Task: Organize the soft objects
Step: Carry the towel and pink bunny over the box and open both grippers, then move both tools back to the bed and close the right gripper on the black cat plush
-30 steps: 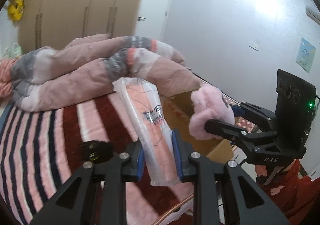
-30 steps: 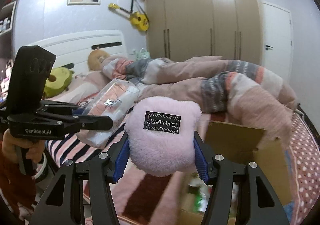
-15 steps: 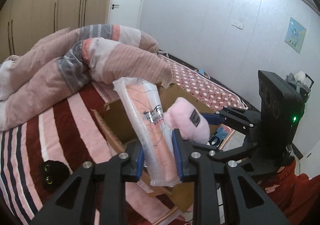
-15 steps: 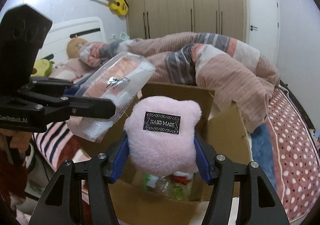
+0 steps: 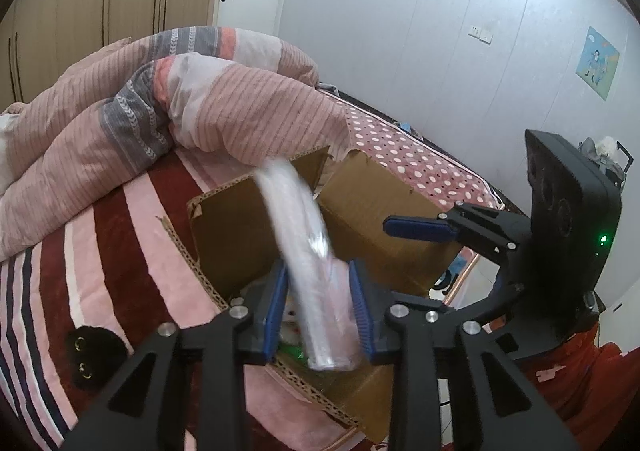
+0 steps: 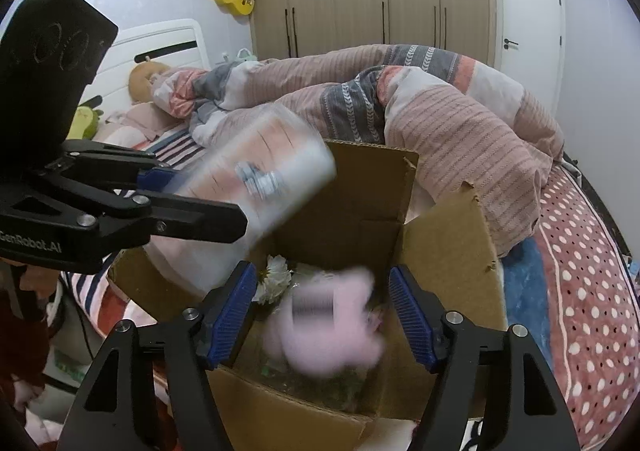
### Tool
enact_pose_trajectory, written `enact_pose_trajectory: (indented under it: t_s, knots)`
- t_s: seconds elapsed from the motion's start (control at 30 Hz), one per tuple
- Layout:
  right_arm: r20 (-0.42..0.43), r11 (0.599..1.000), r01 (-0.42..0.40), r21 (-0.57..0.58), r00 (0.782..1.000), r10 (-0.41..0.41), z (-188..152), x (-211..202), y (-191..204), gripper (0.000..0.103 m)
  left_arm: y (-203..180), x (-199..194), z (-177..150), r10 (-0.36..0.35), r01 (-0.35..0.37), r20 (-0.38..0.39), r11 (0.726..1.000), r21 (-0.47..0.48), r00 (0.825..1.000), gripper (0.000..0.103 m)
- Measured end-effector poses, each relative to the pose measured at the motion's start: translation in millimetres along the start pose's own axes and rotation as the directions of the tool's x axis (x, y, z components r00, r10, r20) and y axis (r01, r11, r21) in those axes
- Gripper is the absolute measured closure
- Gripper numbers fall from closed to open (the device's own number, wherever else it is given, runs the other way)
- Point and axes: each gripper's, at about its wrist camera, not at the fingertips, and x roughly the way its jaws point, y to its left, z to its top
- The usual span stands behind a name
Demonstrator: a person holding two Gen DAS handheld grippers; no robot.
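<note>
An open cardboard box (image 6: pixel 444 235) sits on the bed, also in the left wrist view (image 5: pixel 372 207). My right gripper (image 6: pixel 322 315) is open above it, and a blurred pink plush toy (image 6: pixel 328 331) is dropping between the pads into the box. My left gripper (image 5: pixel 318 311) has its pads spread slightly around a plastic-wrapped pink bundle (image 5: pixel 308 251), which is blurred and tilting toward the box; the bundle also shows in the right wrist view (image 6: pixel 264 179). The right gripper (image 5: pixel 416 229) appears at right in the left wrist view.
A rumpled pink and grey duvet (image 6: pixel 440 115) lies behind the box. The bed has a striped blanket (image 5: pixel 80 251) with a black cat print (image 5: pixel 90 359). White flowers (image 6: pixel 276 275) and other items lie in the box. Wardrobes and a door stand behind.
Both grippers moved over the box. My right gripper opened and let go of the pink plush, which falls into the box. My left gripper's pads spread and the bundle is slipping.
</note>
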Motion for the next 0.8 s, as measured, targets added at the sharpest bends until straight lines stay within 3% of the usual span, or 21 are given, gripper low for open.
enact_pose_trajectory:
  t_s: [0.2,0.3,0.4,0.6,0.8]
  knots:
    - [0.003,1.000,0.018,-0.013,1.000,-0.018,0,-6,1,0.037,-1,-3,0,0.009,-0.009,0.018,1.000,0.001,1.000,0.046]
    - [0.003,1.000,0.029,-0.012,1.000,-0.029,0,-9,1,0.037,-1,-14,0,0.019,-0.019,0.049,1.000,0.002,0.999,0.029]
    - [0.002,1.000,0.024,-0.006,1.000,-0.023,0,-12,3,0.037,4,-30,-1,0.027,-0.026,0.084,1.000,-0.011,0.996,0.019]
    - [0.012,1.000,0.021,-0.019,1.000,-0.020,8,-20,17,0.028,22,-73,-12,0.094,-0.089,0.152,0.995,-0.044,0.984,0.010]
    - [0.078,0.999,-0.020,-0.026,0.997,0.022,27,-34,47,0.024,51,-120,-36,0.186,-0.171,0.200,0.981,-0.091,0.962,0.002]
